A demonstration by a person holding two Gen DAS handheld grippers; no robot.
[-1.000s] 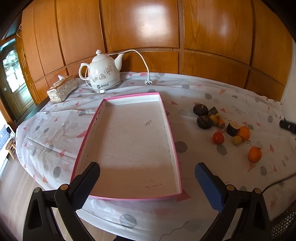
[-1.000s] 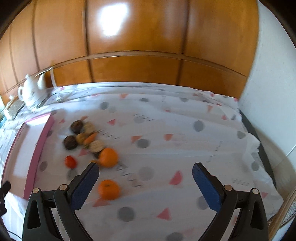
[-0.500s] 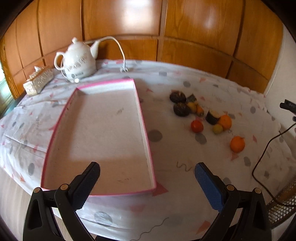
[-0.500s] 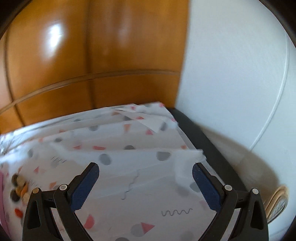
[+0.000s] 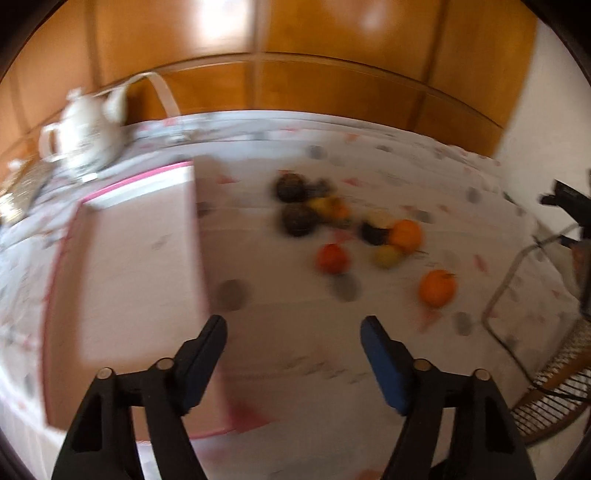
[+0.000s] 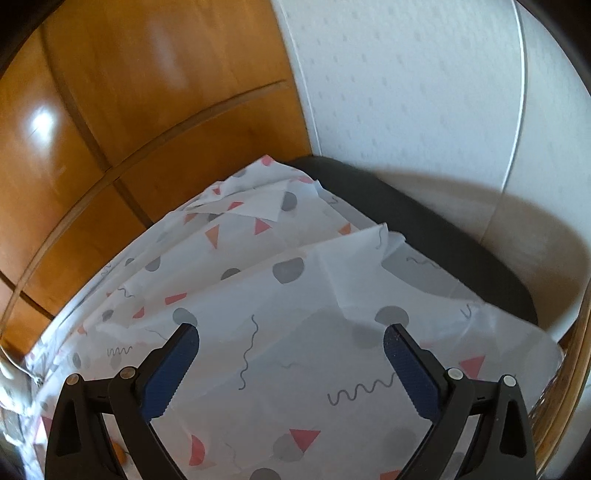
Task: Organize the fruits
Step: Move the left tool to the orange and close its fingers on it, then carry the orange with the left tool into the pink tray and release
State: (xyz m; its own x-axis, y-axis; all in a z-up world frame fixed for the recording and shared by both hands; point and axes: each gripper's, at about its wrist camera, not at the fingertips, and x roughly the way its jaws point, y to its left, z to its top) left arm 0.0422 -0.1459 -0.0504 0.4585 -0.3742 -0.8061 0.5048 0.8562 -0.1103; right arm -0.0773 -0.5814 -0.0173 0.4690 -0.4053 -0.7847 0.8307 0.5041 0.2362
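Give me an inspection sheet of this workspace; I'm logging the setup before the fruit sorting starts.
Surface: patterned tablecloth over the table.
Job's things: pink-rimmed tray, nothing in it; fruits loose to its right; lone orange apart.
Clutter: white kettle, ornate box.
Grippers: left gripper open, its fingers just closing, nothing between; right gripper open, over bare cloth.
Cables: kettle cord.
Surroundings: wood panelling, white wall.
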